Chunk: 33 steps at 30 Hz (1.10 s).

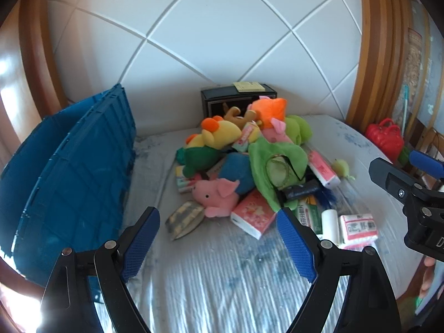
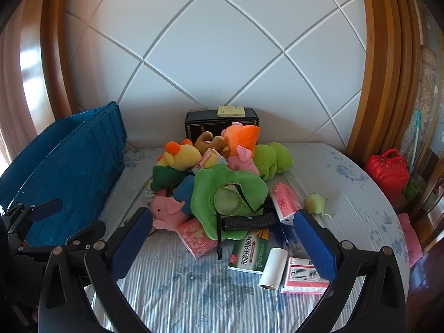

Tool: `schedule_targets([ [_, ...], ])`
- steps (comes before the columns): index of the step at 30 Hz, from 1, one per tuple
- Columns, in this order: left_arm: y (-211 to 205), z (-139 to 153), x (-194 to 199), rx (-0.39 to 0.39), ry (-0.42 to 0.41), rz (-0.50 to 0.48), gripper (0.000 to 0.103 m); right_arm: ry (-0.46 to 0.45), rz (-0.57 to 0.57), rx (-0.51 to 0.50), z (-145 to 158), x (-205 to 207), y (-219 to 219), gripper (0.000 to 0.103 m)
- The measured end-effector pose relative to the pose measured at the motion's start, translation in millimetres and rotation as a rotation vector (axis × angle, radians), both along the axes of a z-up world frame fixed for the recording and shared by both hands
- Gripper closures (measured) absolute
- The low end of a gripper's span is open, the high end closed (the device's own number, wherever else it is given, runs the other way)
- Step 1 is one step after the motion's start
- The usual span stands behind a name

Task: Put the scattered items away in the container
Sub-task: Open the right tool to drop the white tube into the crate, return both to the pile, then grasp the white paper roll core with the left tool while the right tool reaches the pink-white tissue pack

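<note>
A home bedroom: a bed with a striped floral sheet, a padded white headboard in a wooden frame, plush toys heaped on it.

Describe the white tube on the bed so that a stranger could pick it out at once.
Start at the blue crate on the bed's left, then cross the toy pile to its near right edge. There the white tube lies between a green medicine box and a pink tissue pack, the only plain white cylinder.
</note>
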<state>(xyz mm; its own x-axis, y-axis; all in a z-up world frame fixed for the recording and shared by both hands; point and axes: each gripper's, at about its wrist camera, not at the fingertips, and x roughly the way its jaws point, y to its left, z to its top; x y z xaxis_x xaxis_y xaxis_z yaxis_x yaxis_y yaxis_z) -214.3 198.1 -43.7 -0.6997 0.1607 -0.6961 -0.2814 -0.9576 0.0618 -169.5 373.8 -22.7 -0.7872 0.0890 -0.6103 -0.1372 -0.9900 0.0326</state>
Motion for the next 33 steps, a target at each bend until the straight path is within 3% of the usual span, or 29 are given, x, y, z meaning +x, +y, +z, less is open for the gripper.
schedule_targets([
  [7,67,-42,-14,-0.028,-0.098,-0.063,0.016,-0.097,-0.085,-0.041,-47,-5,67,0.000],
  [22,198,-166,-39,-0.141,-0.344,-0.221,0.016,-0.374,-0.251,-0.136,-178,-8,181,0.000],
  [33,259,-233,-49,-0.202,-0.439,-0.287,0.018,-0.464,-0.334,-0.191,-227,9,227,0.000],
])
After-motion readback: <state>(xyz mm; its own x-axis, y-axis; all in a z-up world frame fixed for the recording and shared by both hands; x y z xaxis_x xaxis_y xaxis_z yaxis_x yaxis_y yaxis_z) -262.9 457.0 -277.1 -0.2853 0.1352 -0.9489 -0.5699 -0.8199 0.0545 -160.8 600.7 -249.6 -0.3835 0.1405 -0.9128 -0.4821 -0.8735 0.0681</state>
